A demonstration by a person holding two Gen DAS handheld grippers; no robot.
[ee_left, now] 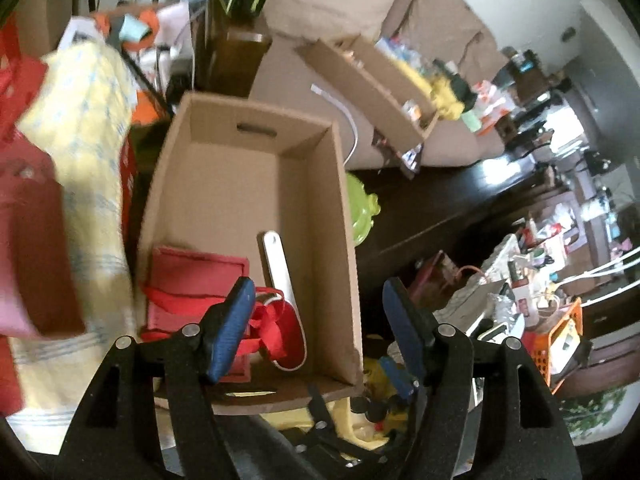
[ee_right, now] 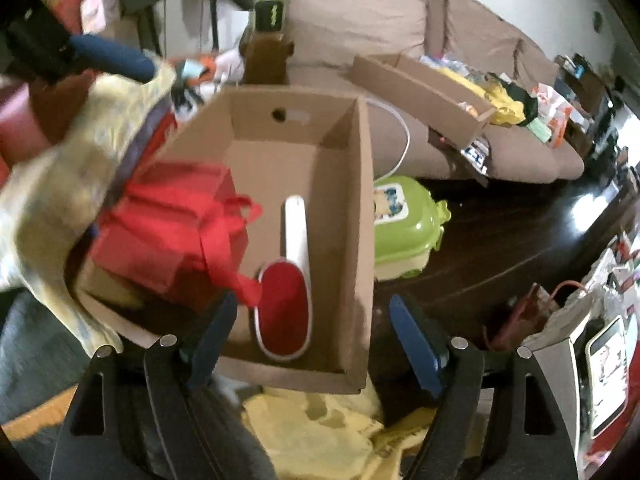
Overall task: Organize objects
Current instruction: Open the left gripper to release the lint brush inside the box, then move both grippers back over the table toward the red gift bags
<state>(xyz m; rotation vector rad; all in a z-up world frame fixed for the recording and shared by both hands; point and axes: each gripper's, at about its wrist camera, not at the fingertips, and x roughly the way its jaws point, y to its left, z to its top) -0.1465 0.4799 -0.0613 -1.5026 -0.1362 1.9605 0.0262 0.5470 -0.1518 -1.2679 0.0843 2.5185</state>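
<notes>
Cardboard makes up the open box (ee_left: 248, 184) at the middle of both views, with a slot handle cut into its far wall. Inside, against the near left corner, lies a folded red bag (ee_left: 192, 280) with red strap handles (ee_right: 236, 248) spilling toward the centre. Just beside it, along the right half of the floor, lies a lint brush (ee_right: 286, 280): white handle pointing to the far wall, red oval pad nearest the cameras. One strap touches the edge of the pad.

The left claw (ee_left: 316, 332) stands well open over the near end of the box, blue pads apart, nothing between them; its left pad sits in front of the bag's straps without pinching them. The right claw (ee_right: 312, 340) is wider still, also empty, poised over the near rim with the brush pad showing between its fingers.

A yellow patterned cloth (ee_left: 84, 128), blurred, hangs at the left of the box, and more yellow cloth (ee_right: 320, 432) lies under the near edge. To the right of the box a green plastic case (ee_right: 404, 224) sits on the dark floor (ee_right: 500, 248). Behind stands a tan sofa (ee_right: 360, 12) bearing a shallow cardboard tray (ee_right: 420, 92) and a heap of mixed items.
</notes>
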